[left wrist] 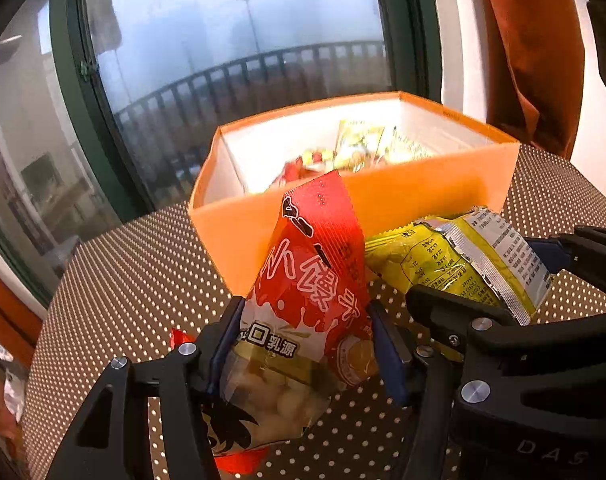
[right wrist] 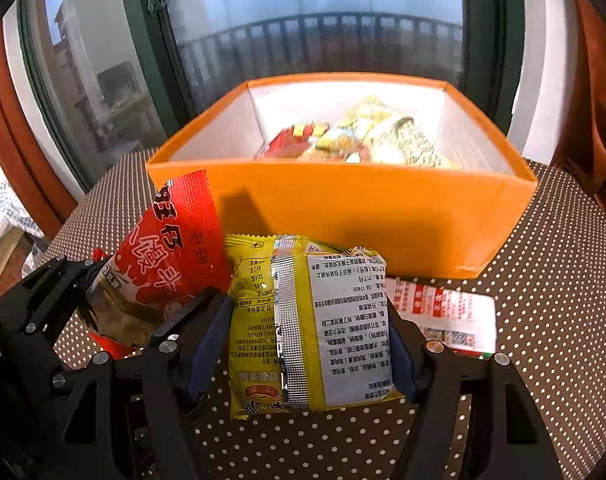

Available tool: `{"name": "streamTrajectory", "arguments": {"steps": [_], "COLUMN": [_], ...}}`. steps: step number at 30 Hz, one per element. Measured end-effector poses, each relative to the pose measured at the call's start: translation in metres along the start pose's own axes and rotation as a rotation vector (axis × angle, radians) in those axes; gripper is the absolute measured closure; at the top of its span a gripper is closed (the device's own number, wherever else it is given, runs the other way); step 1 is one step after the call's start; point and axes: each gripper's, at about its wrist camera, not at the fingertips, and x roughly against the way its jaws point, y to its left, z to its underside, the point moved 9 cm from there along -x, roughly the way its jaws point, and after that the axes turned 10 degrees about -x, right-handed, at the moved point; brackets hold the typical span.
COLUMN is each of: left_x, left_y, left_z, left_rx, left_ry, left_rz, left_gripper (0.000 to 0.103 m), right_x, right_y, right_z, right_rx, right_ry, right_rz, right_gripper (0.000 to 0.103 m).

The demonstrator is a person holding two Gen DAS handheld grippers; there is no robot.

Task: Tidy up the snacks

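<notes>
My left gripper is shut on a red snack bag with white characters, held off the dotted tabletop in front of the orange box. The same red snack bag shows at the left of the right wrist view, with the left gripper around it. My right gripper is shut on a yellow snack packet, back label facing up; that yellow snack packet and the right gripper appear at the right in the left wrist view. The orange box holds several snack packets.
A white and red packet lies on the brown dotted tablecloth just before the box's right corner. Behind the box stands a dark green window frame with a balcony railing outside. An orange curtain hangs at the right.
</notes>
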Motion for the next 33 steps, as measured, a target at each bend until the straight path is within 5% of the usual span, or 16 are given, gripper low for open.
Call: {"name": "streamTrajectory", "arguments": {"steps": [24,30,33], "left_x": [0.065,0.074,0.079], "left_y": [0.013,0.014,0.016], "left_z": [-0.096,-0.113,-0.121], "left_rx": [0.003,0.023,0.009], "left_ry": [-0.205,-0.244,-0.276], "left_rz": [-0.026,0.024,-0.027], "left_gripper": [0.042,0.042,0.042], "right_x": [0.087,0.099,0.102], "right_y": [-0.018,-0.017,-0.015], "right_z": [-0.084,-0.101,-0.109], "right_rx": [-0.033,-0.043,-0.034], "right_ry": [-0.267,-0.327,-0.368], "right_rz": [-0.039,-0.042,-0.009], "right_gripper": [0.031,0.031,0.031]}}
